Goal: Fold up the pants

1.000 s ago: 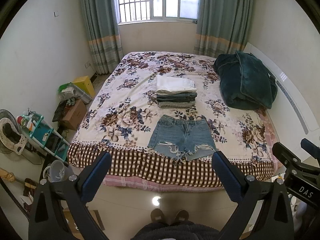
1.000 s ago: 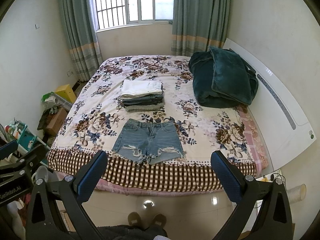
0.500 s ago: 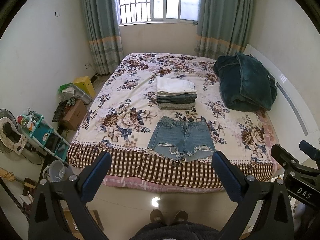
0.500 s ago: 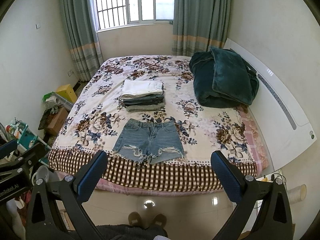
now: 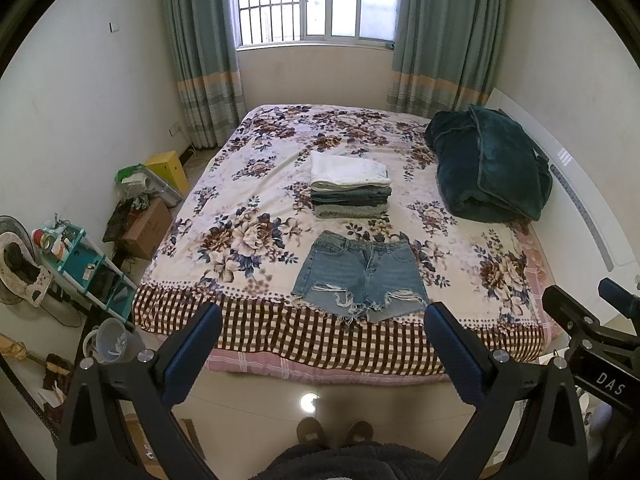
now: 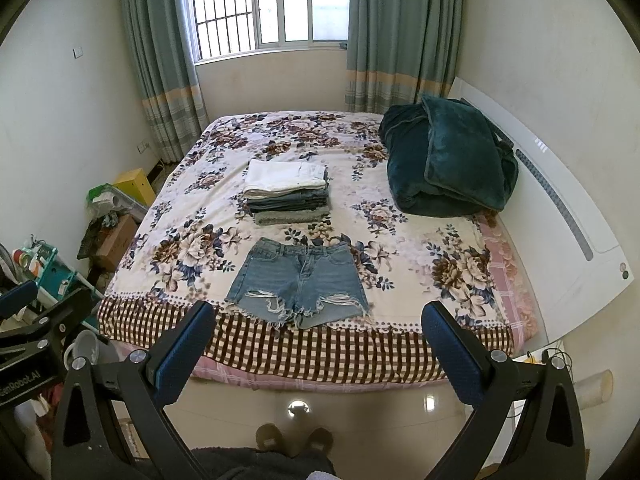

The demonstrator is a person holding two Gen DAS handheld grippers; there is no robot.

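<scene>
A pair of frayed blue denim shorts lies flat near the foot edge of the floral bed, waistband toward the window. It also shows in the right wrist view. My left gripper is open and empty, held over the floor in front of the bed, well short of the shorts. My right gripper is open and empty at the same distance. A stack of folded clothes, white on top, sits behind the shorts; it shows in the right wrist view too.
A bundled dark green blanket lies at the bed's right by the white headboard. Boxes, a teal shelf and a bucket crowd the floor to the left. My slippered feet stand on the tile floor.
Both views have shifted very slightly; the shorts and bed sit a touch higher in frame. Both grippers stay open and empty. Nothing on the bed has moved.
</scene>
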